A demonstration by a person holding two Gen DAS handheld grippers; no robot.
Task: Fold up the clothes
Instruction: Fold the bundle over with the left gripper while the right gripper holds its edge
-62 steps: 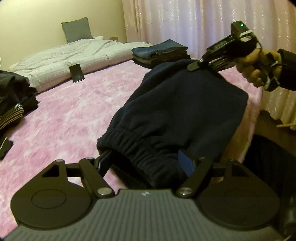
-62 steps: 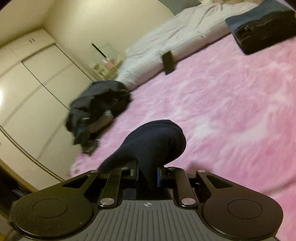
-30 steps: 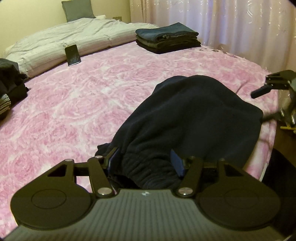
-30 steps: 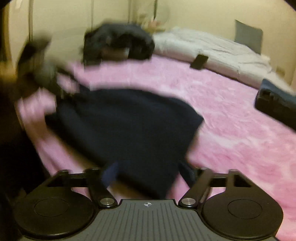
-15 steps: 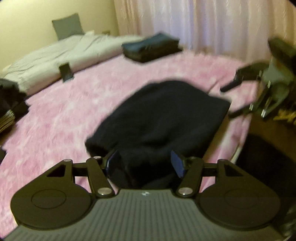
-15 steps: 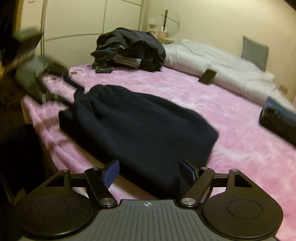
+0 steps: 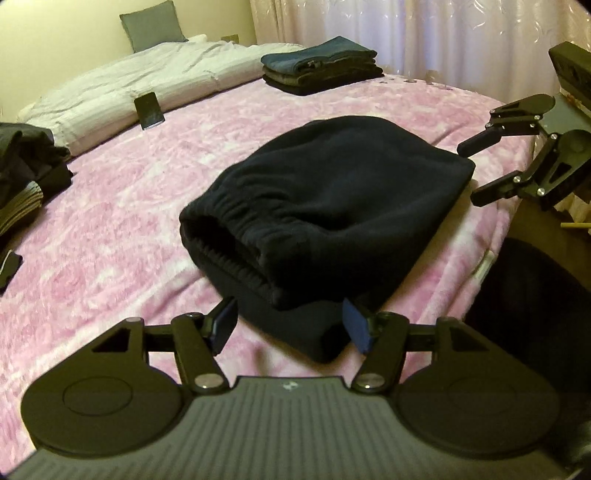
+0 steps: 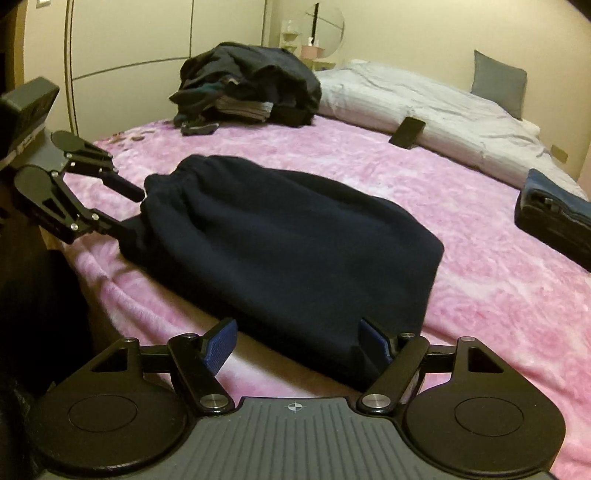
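the folded dark garment (image 7: 332, 206) lies on the near edge of the pink bed (image 7: 110, 229). the left tool (image 7: 290, 325) and right tool (image 8: 297, 341) both gape apart at opposite ends, gripping nothing.

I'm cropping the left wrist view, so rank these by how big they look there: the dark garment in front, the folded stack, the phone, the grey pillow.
1. Dark garment, by far, though nearest.
2. Folded stack.
3. Grey pillow.
4. Phone, close to the pillow.
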